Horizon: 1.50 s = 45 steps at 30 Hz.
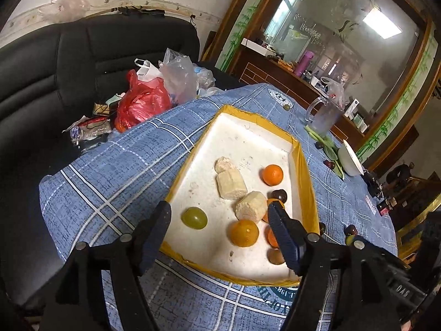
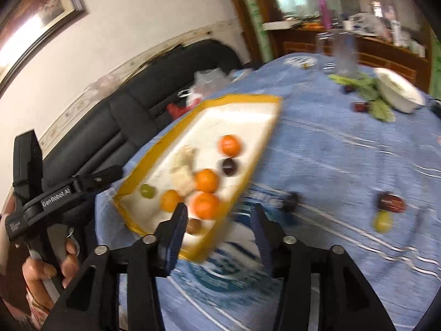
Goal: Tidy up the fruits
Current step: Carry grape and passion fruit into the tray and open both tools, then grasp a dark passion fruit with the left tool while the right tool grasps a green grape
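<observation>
A white tray with a yellow rim [image 1: 303,165] lies on the blue checked tablecloth. In it are a green grape [image 1: 194,218], several oranges [image 1: 272,175], pale peeled chunks [image 1: 231,185], a dark plum [image 1: 279,195] and a brown fruit [image 1: 275,256]. My left gripper [image 1: 219,209] hangs open above the tray's near end, its pads touching nothing. The right wrist view is blurred. There my right gripper [image 2: 219,211] stands open over the tray's [image 2: 242,102] near corner, holding nothing. Loose on the cloth lie a green grape [image 2: 382,221], a dark red fruit [image 2: 391,202] and a dark fruit [image 2: 290,200].
A clear jug [image 1: 322,115], green leaves [image 1: 328,146] and a tilted white bowl [image 1: 350,160] stand at the table's far right. Plastic bags [image 1: 143,99] lie on the black sofa [image 1: 55,69] behind the table. A hand [image 2: 49,264] holds the left gripper's handle.
</observation>
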Tool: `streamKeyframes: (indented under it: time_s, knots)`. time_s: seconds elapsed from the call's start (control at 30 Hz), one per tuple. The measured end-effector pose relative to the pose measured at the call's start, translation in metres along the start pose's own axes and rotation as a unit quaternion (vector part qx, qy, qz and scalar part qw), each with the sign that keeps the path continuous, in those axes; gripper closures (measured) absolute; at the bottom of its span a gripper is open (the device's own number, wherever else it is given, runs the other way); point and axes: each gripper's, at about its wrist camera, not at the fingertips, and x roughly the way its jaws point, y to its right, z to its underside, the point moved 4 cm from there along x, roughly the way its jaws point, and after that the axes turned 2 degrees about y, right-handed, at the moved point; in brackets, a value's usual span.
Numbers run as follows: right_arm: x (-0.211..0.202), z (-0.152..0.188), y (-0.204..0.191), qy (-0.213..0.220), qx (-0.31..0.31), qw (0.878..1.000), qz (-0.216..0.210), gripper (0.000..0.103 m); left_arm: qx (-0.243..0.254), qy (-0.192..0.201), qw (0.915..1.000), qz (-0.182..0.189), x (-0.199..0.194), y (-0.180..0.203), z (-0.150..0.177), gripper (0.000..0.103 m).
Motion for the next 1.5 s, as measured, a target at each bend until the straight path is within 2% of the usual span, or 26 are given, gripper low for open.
streamKeyframes:
  time_s: [0.13, 0.23, 0.37, 0.47, 0.67, 0.8, 0.87, 0.9, 0.93, 1.0, 1.13, 1.43, 1.5]
  knots:
    - [-0.031, 0.009, 0.055, 0.013, 0.027, 0.998, 0.057, 0.047, 0.018, -0.008, 0.9998, 0.010, 0.003, 0.018, 0.007, 0.031]
    - [-0.047, 0.018, 0.089, 0.015, 0.052, 0.995, 0.086, 0.047, 0.053, -0.017, 0.9981, 0.025, 0.006, 0.047, 0.016, 0.031]
    - [-0.060, 0.028, 0.128, 0.017, 0.087, 0.990, 0.108, 0.047, 0.104, -0.030, 0.9932, 0.043, 0.012, 0.086, 0.028, 0.031]
    - [-0.062, 0.031, 0.144, 0.018, 0.105, 0.988, 0.111, 0.047, 0.142, -0.044, 0.9873, 0.055, 0.021, 0.115, 0.041, 0.030]
    - [-0.054, 0.035, 0.155, 0.010, 0.111, 0.988, 0.109, 0.047, 0.223, -0.069, 0.9690, 0.083, 0.038, 0.165, 0.072, 0.030]
    - [-0.047, 0.034, 0.156, 0.003, 0.101, 0.989, 0.111, 0.048, 0.252, -0.066, 0.9617, 0.086, 0.049, 0.181, 0.074, 0.030]
    - [-0.042, 0.030, 0.154, 0.001, 0.092, 0.989, 0.116, 0.048, 0.256, -0.067, 0.9597, 0.095, 0.056, 0.184, 0.073, 0.030]
    - [-0.039, 0.028, 0.154, 0.001, 0.088, 0.989, 0.117, 0.048, 0.256, -0.070, 0.9589, 0.100, 0.059, 0.186, 0.073, 0.033]
    - [-0.034, 0.025, 0.153, 0.000, 0.083, 0.989, 0.119, 0.048, 0.255, -0.076, 0.9585, 0.103, 0.064, 0.188, 0.072, 0.046]
    - [-0.025, 0.020, 0.152, -0.005, 0.077, 0.989, 0.123, 0.048, 0.257, -0.086, 0.9571, 0.102, 0.072, 0.190, 0.072, 0.062]
    - [-0.004, 0.017, 0.152, -0.022, 0.058, 0.989, 0.137, 0.048, 0.267, -0.085, 0.9546, 0.101, 0.078, 0.194, 0.073, 0.063]
    - [0.015, 0.019, 0.151, -0.032, 0.033, 0.988, 0.146, 0.064, 0.282, -0.104, 0.9504, 0.079, 0.112, 0.209, 0.074, 0.063]
    - [0.015, 0.019, 0.152, -0.030, 0.031, 0.988, 0.147, 0.066, 0.296, -0.097, 0.9485, 0.059, 0.118, 0.213, 0.074, 0.063]
